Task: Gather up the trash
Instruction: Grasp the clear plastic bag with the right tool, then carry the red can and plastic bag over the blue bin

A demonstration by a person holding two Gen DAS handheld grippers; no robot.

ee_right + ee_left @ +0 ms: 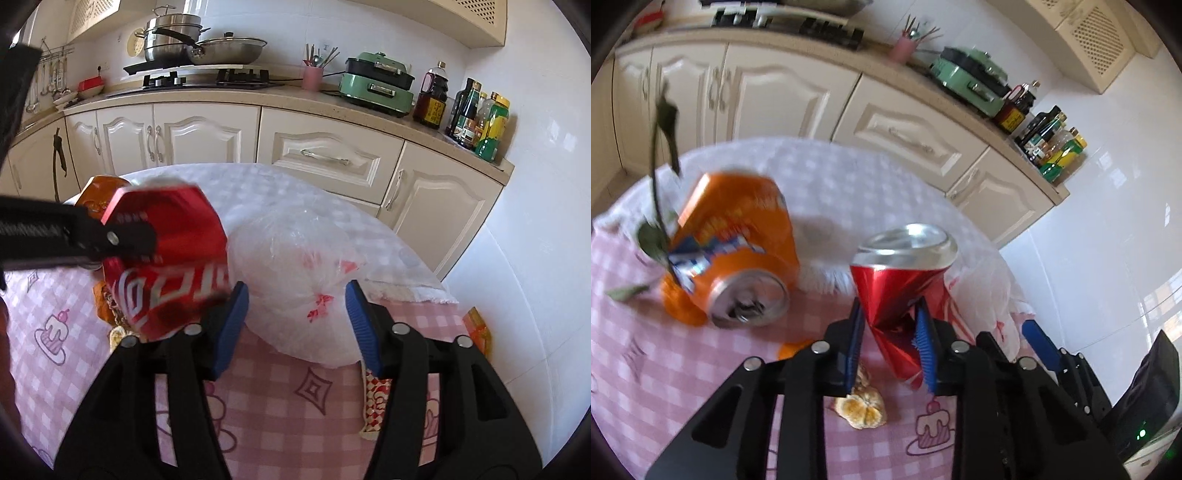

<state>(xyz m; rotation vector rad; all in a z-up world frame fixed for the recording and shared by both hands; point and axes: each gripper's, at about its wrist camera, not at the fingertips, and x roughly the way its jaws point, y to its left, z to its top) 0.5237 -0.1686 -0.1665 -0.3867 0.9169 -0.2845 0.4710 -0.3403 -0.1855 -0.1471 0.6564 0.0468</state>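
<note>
A crushed red can [905, 266] is held above the pink checked tablecloth [646, 369], and my left gripper [890, 328] is shut on its twisted waist. In the right wrist view the same red can [173, 258] hangs at the left, beside a white plastic bag [295, 258]. My right gripper [297, 295] stands open, its blue pads [231, 325] on either side of the bag's near end without pressing it. An orange can [735, 243] lies dented on its side at the left. Mandarin peel [864, 410] lies under the left gripper. A dry leafy stem [657, 206] stands by the orange can.
A red-and-white wrapper [373, 402] lies under my right finger, and a yellow packet [478, 328] sits at the table's right edge. Cream cabinets [325, 155] run behind the table, with a hob, pots, a green cooker [376, 88] and bottles [476, 114] on the counter.
</note>
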